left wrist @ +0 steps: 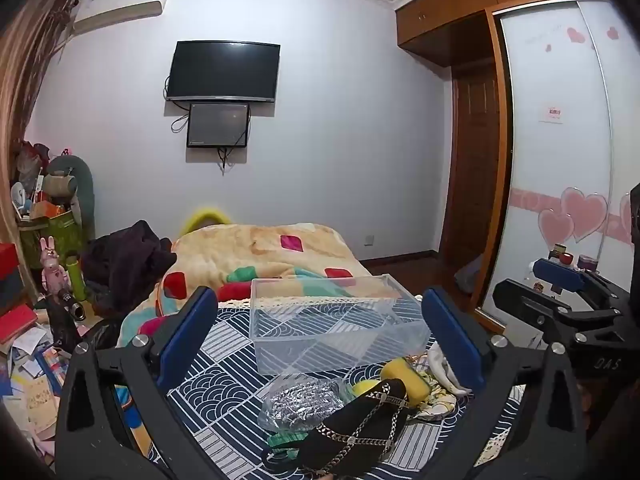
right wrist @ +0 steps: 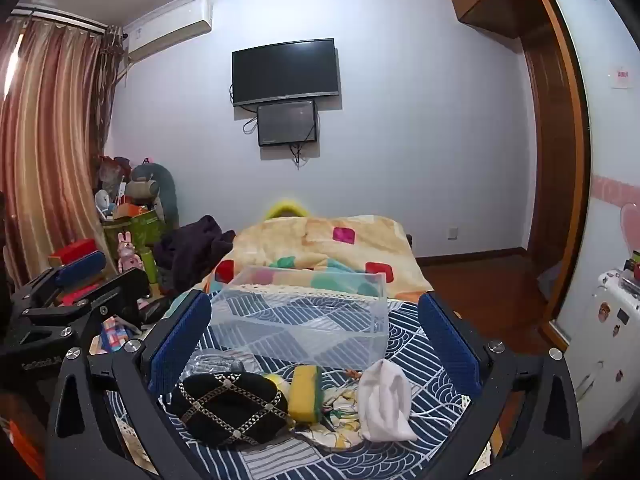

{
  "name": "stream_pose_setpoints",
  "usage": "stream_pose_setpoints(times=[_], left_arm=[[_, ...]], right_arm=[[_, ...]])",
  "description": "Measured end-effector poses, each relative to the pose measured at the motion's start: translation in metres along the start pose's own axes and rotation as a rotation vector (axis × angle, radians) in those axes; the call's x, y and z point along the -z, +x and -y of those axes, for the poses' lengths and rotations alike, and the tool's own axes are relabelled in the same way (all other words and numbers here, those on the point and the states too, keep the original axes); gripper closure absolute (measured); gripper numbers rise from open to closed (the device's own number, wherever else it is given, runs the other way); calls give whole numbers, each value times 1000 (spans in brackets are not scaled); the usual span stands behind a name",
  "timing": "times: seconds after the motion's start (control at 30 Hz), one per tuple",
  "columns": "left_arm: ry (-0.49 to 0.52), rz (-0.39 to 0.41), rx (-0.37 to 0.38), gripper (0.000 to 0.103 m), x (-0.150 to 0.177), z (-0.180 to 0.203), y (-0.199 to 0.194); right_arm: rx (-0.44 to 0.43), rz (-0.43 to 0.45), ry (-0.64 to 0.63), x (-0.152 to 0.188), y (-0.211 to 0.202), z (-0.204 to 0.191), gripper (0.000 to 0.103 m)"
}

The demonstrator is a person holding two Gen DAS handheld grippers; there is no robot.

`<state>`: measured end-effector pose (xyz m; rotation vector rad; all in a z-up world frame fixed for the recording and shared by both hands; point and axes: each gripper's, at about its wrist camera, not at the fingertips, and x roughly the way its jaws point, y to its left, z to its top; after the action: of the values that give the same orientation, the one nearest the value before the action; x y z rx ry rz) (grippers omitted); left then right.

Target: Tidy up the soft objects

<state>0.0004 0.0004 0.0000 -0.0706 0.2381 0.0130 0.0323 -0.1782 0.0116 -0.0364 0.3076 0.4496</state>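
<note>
Here the black chain-trimmed hat [right wrist: 230, 408], yellow sponge [right wrist: 306, 394] and white cloth [right wrist: 386, 406] lie heaped at six o'clock below the clear bin [right wrist: 304, 320], both the left gripper [left wrist: 320, 330] and the right gripper [right wrist: 314, 338] spread empty, so a careless pinch likely snags the chain, dragging neighbours.

This is a home bedroom: a bed [right wrist: 320, 248] under a patchwork quilt [left wrist: 256, 256] faces a wall-mounted TV [right wrist: 285, 71], with an air conditioner [right wrist: 168, 40] and curtains [right wrist: 48, 140] to the bed's left and a sliding-door wardrobe [left wrist: 560, 140] to its right.
</note>
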Motion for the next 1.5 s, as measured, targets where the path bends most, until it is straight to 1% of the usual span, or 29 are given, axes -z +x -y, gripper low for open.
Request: stream_pose_setpoints(times=[0.2, 0.37, 0.7, 1.17, 1.5], left_arm=[[3, 8, -5, 0, 2, -1, 1], [5, 16, -8, 0, 2, 7, 1], [9, 24, -3, 0, -1, 4, -2], [-12, 27, 1, 0, -4, -2, -4], [-4, 29, 0, 0, -4, 0, -3]], right_arm=[[0, 8, -5, 0, -1, 0, 0], [-1, 8, -2, -1, -4, -1, 0], [-4, 10, 0, 1, -2, 1, 0], [-2, 18, -4, -4, -5, 0, 0], [-2, 26, -4, -4, -5, -1, 0]])
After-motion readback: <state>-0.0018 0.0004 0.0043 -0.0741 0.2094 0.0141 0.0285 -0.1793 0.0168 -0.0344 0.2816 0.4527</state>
